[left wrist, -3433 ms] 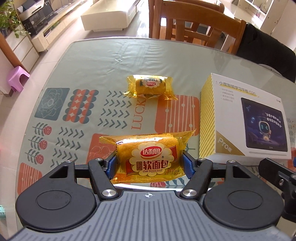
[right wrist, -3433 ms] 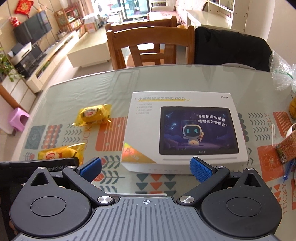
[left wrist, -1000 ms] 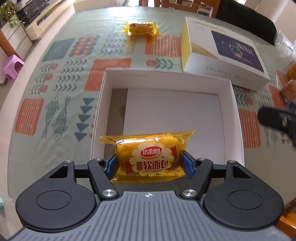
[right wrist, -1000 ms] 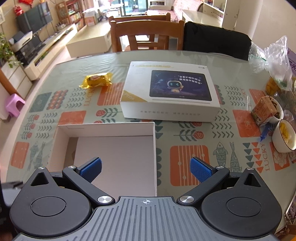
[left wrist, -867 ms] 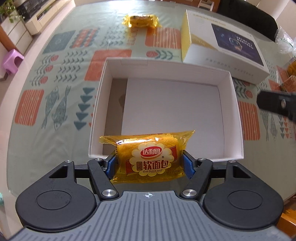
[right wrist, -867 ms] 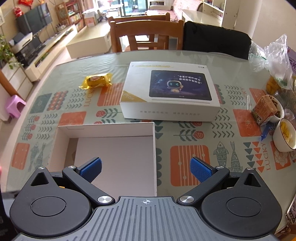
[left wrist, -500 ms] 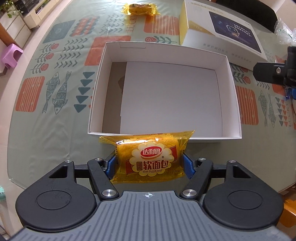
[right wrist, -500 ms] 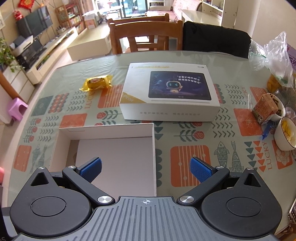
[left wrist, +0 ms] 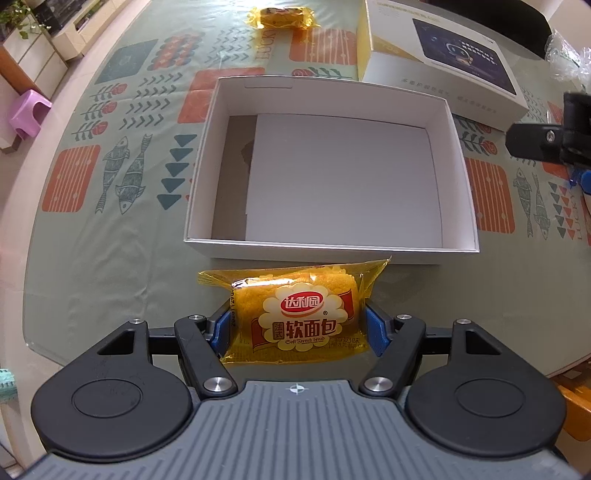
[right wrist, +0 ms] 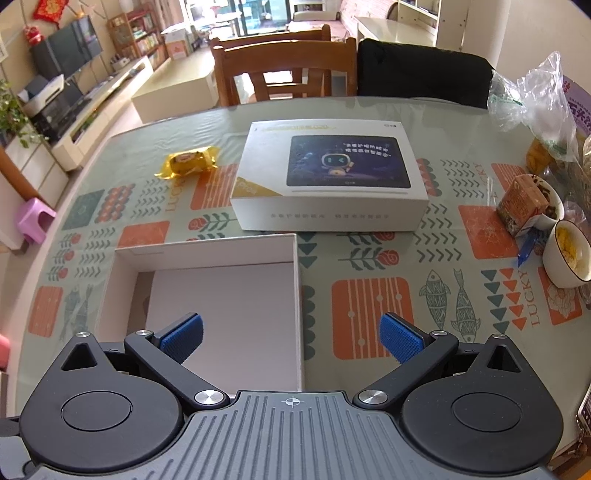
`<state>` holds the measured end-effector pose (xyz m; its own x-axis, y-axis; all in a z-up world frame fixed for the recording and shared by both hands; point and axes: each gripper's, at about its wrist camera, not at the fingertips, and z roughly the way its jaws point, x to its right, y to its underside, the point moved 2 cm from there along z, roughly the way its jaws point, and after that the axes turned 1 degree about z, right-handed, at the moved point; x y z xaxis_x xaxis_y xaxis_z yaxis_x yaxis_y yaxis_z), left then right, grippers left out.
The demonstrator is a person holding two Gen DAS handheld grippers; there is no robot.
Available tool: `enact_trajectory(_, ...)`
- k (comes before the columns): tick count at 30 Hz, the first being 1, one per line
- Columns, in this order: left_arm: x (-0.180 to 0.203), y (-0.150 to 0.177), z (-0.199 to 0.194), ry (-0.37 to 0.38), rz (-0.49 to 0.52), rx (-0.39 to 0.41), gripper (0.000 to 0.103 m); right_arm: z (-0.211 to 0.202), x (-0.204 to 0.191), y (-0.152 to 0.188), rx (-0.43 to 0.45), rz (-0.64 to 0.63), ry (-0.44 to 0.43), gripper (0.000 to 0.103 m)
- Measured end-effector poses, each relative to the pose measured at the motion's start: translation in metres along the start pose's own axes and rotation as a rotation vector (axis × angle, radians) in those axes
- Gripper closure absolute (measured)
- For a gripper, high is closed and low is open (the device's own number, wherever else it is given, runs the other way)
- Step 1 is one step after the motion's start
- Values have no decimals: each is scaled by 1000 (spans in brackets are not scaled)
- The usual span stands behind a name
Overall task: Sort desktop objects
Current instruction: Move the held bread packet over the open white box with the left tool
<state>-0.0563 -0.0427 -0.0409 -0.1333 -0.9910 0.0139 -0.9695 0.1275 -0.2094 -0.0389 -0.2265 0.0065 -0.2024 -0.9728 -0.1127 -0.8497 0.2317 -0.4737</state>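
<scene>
1. My left gripper (left wrist: 297, 326) is clamped on a yellow bread packet (left wrist: 295, 319). Both blue pads (left wrist: 373, 329) press its short ends, and the printed label faces up.
2. The packet's far edge reaches forward of my left jaws and overlaps the near wall of the white open box (left wrist: 207, 147) in the left wrist view. I cannot tell whether they touch or how high the packet is held.
3. The box sits directly ahead of my left jaws on the patterned table (left wrist: 110, 258). A flat white sheet (left wrist: 343, 177) covers most of its floor.
4. My right gripper (right wrist: 291, 336) holds nothing; its jaws stand wide apart, with the blue pads (right wrist: 400, 341) clear of any object.
5. The right wall of the box (right wrist: 298, 302) runs between my right jaws, so the left pad is over the box interior and the right pad is over the table (right wrist: 369, 258).
6. Beyond the box, ahead of both jaws, lies a closed tablet carton (right wrist: 328, 177) (left wrist: 436, 55), near the box's far right corner.
7. A second yellow bread packet (right wrist: 190, 160) (left wrist: 282, 16) rests on the table left of the carton, well apart from the box.
8. Far right of my right jaws are a small brown carton (right wrist: 521, 208), a white bowl (right wrist: 567, 258) and a clear plastic bag (right wrist: 532, 103).
</scene>
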Motion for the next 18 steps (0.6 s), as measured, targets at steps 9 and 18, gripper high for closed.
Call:
enact_trajectory(9, -4, -9, 8, -37, -6, 19, 17, 0, 1, 0, 4, 0, -7, 0)
enact_trajectory(18, -7, -47, 25, -27, 3, 53, 17, 7, 4, -5, -9, 8, 21, 0)
